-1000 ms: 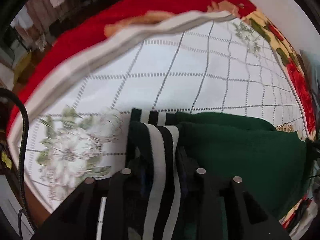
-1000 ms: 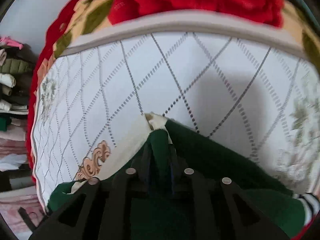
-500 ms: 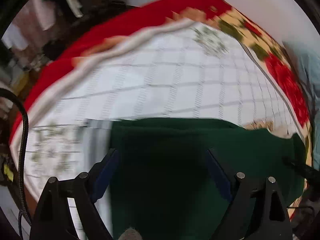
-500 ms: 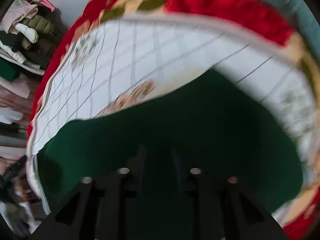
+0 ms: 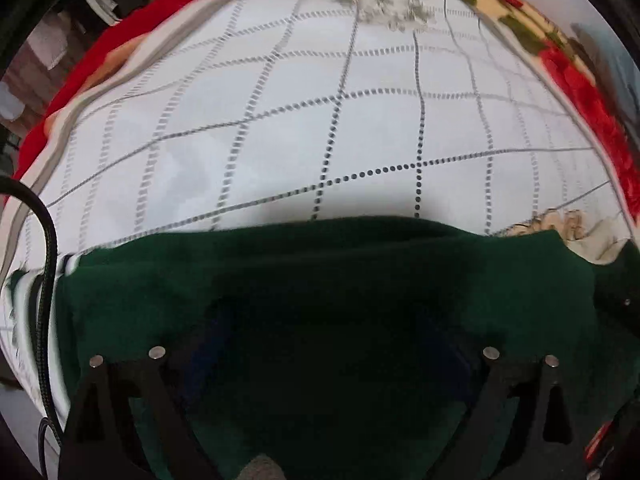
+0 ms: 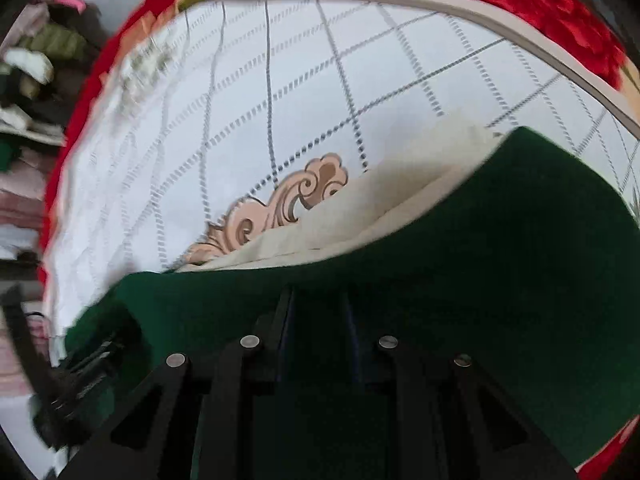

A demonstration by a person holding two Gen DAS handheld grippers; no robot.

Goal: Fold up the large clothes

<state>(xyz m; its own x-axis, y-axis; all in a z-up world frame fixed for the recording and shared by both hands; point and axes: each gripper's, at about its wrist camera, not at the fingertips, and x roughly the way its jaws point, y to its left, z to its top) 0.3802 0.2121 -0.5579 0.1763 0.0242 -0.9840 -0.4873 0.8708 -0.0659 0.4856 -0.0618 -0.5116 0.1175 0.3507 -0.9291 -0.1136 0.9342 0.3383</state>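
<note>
**Green garment spread on the quilted bed**

The left gripper [image 5: 324,344] has just been opening; its jaws stand wide above the dark green garment [image 5: 320,280], gripping nothing. The cloth lies flat on the white grid-stitched bedspread [image 5: 280,120], cream lining [image 6: 360,216] showing. The right gripper [image 6: 318,320] pinches green cloth.

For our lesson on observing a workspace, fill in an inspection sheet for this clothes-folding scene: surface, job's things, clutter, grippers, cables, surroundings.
Surface: white checked cover over a red flowered blanket.
Job's things: green garment lying on the cover, cream lining showing.
Clutter: nothing seen.
Grippers: left gripper has just been opening, wide above the garment; right gripper narrow, fabric between its fingers.
Cables: black cable at left.
Surroundings: piled clothes.
</note>
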